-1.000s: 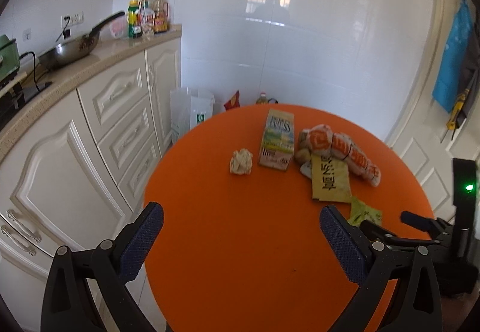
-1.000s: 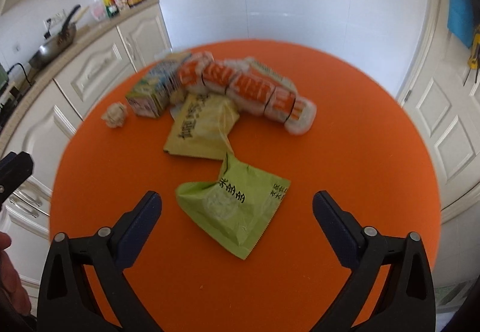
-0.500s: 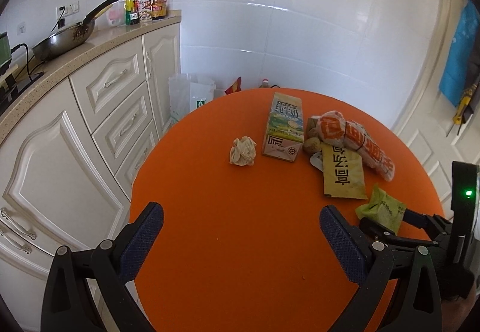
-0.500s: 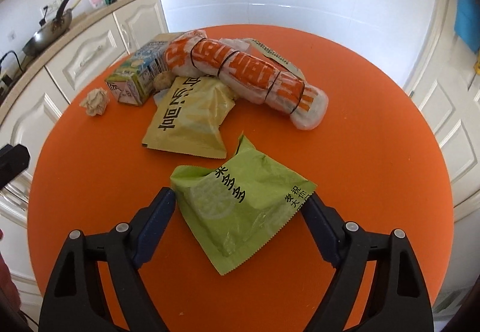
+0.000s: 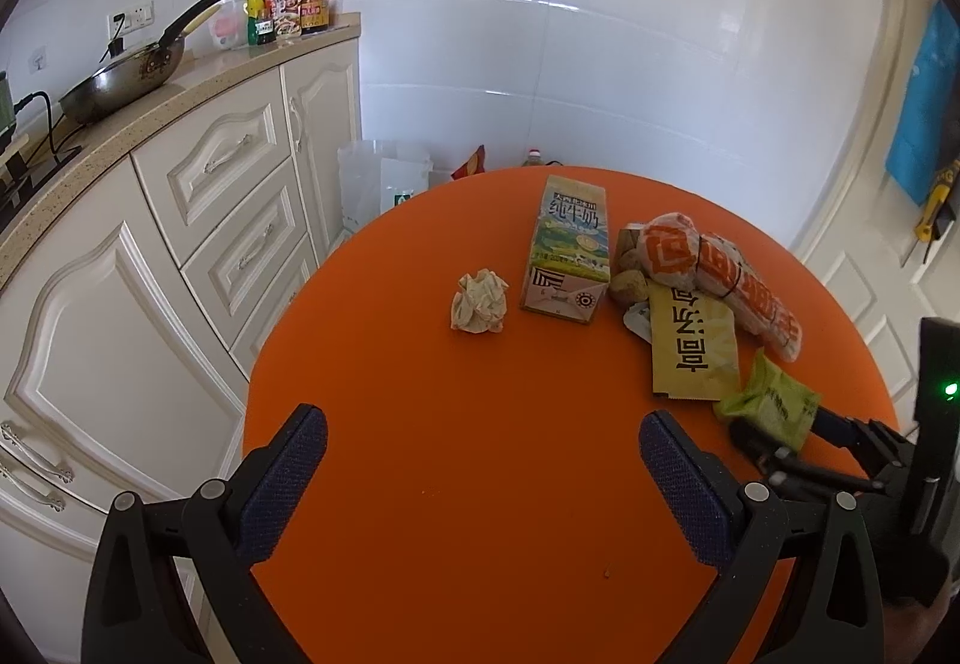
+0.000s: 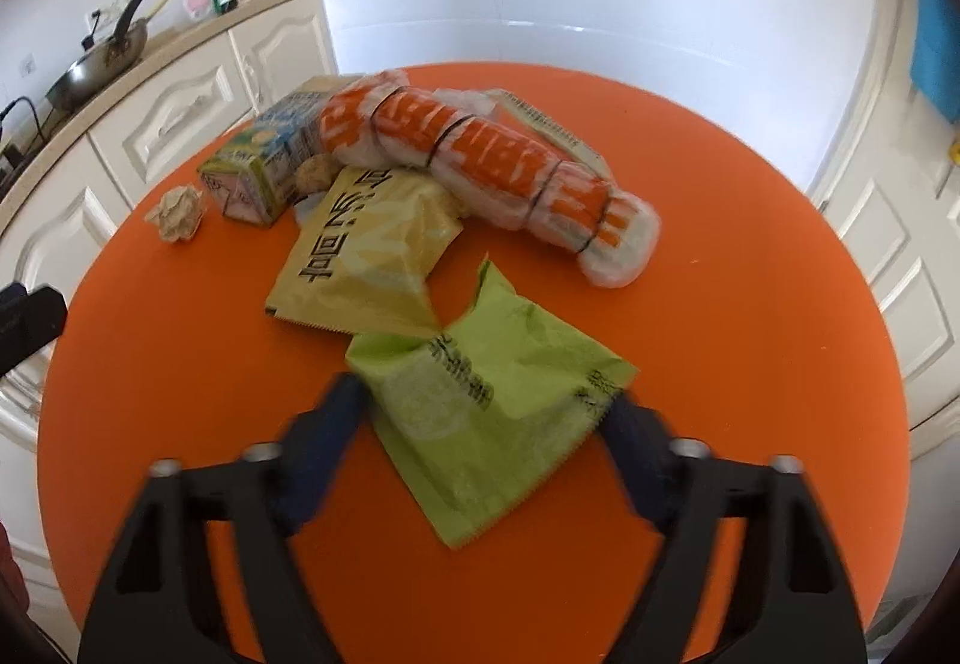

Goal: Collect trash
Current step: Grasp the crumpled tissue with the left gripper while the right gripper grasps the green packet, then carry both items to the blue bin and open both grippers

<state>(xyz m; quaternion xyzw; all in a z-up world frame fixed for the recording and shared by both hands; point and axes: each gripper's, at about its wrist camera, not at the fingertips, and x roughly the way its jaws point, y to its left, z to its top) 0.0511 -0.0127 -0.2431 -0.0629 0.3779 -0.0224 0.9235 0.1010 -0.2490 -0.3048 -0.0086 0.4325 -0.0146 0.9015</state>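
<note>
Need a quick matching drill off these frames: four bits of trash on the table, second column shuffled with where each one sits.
Things:
1. green packet
2. yellow packet
3. milk carton
4. paper wad

Places:
A. alone, left of the carton
B. between the closing right jaws
C. lying flat, beside the wad
D. against the orange-and-white bundle, just past the green packet

Pairs: 1-B, 2-D, 3-C, 4-A
</note>
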